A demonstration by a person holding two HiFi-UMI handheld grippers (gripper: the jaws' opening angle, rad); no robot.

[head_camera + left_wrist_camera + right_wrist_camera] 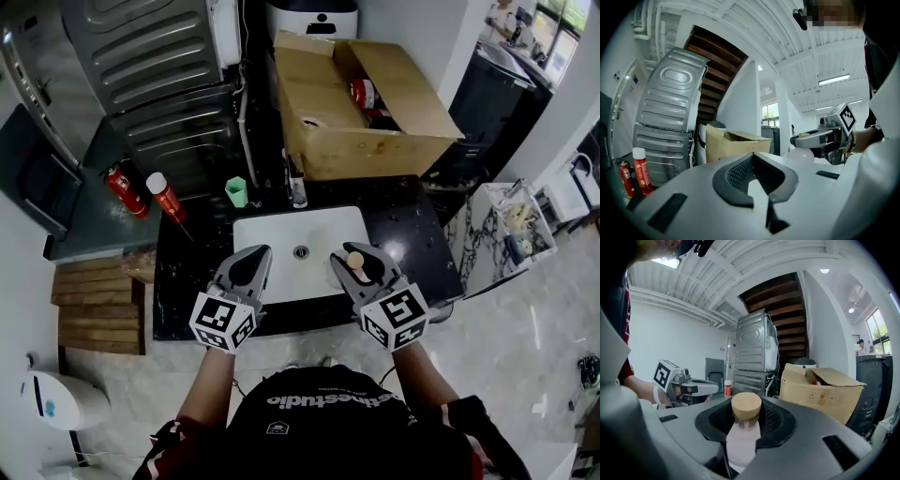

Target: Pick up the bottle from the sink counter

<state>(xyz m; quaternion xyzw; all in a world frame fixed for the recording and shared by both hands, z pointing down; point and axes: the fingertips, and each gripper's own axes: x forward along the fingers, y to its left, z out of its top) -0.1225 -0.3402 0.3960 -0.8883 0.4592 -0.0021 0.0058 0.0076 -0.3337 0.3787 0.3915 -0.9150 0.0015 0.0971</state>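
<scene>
A pale, translucent bottle [356, 263] with a cork-coloured cap stands upright between the jaws of my right gripper [357, 255], lifted above the white sink [281, 230]. In the right gripper view the bottle [745, 432] fills the gap, and the dark pads [774, 420] press on its neck just under the cap. My left gripper [250, 255] hovers to the left over the sink's front edge, its jaws together with nothing between them. The left gripper view shows the left gripper [753, 158] closed and, on the right, the right gripper [806, 139] with the bottle [801, 154].
An open cardboard box [356, 141] sits behind the sink on the black counter [187, 281]. A faucet [296, 187], a green cup [236, 191] and a red spray can [164, 197] stand at the back. A red extinguisher [125, 190] and a grey machine [159, 66] lie to the left.
</scene>
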